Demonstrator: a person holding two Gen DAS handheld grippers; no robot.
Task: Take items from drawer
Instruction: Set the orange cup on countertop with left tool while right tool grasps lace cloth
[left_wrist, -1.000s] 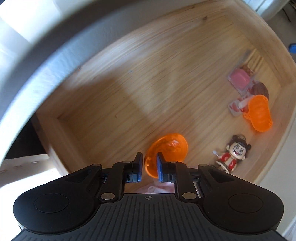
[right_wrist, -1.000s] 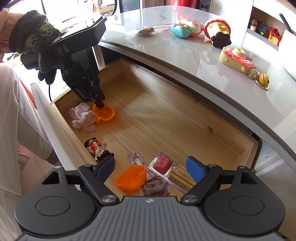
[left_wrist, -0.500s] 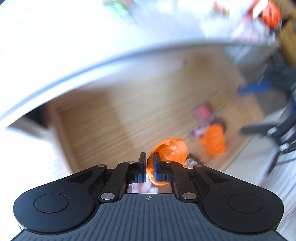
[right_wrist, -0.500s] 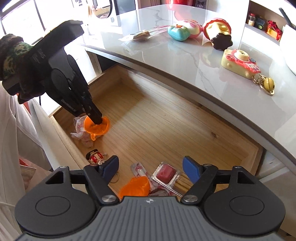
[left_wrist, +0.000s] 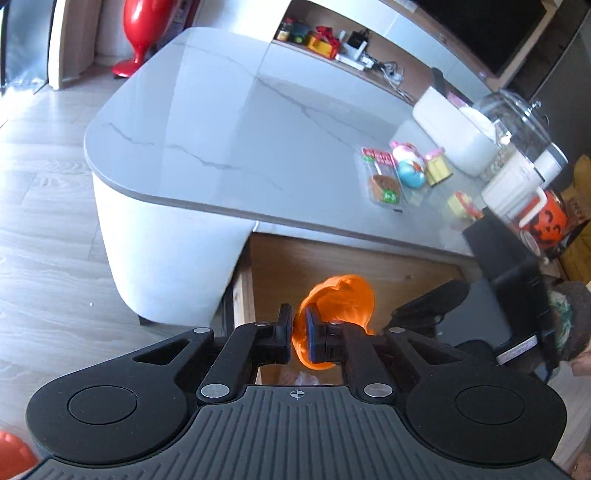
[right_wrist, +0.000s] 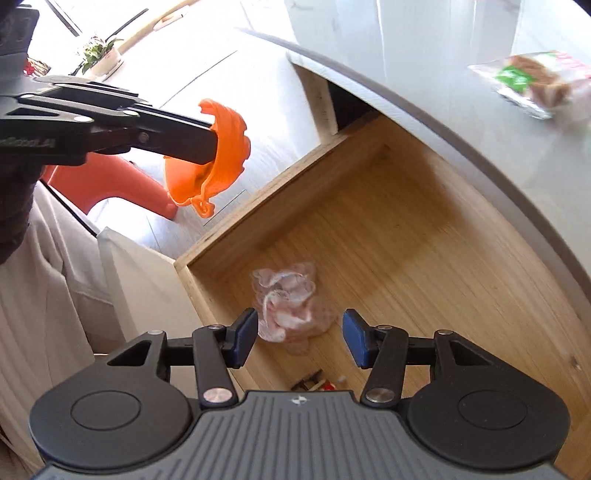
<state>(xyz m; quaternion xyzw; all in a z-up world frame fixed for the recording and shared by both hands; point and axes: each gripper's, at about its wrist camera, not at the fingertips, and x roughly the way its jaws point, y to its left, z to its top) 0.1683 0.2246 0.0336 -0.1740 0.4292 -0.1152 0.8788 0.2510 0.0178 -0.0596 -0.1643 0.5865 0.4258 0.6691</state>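
Drawer (right_wrist: 369, 236) items are the job: your left gripper (left_wrist: 295, 334) is pinching the rim of an orange pumpkin-shaped cup (left_wrist: 338, 302), its fingers (left_wrist: 284, 332) nearly together on the thin plastic. You are holding the cup in the air, above the open wooden drawer and in front of the grey marble tabletop (left_wrist: 229, 125). Seen from your right wrist, the cup (right_wrist: 218, 155) is hanging over the drawer's far left corner. Your right gripper (right_wrist: 299, 336) is pointing steeply down into the drawer, its blue fingers (right_wrist: 245, 334) standing apart and closing, with nothing pressed between them. A crumpled pink-and-white bag (right_wrist: 291, 306) is lying on the drawer floor just beyond those fingertips. On the tabletop, a packet of snacks (left_wrist: 384, 177) and a small round blue toy (left_wrist: 410, 173) are sitting side by side.
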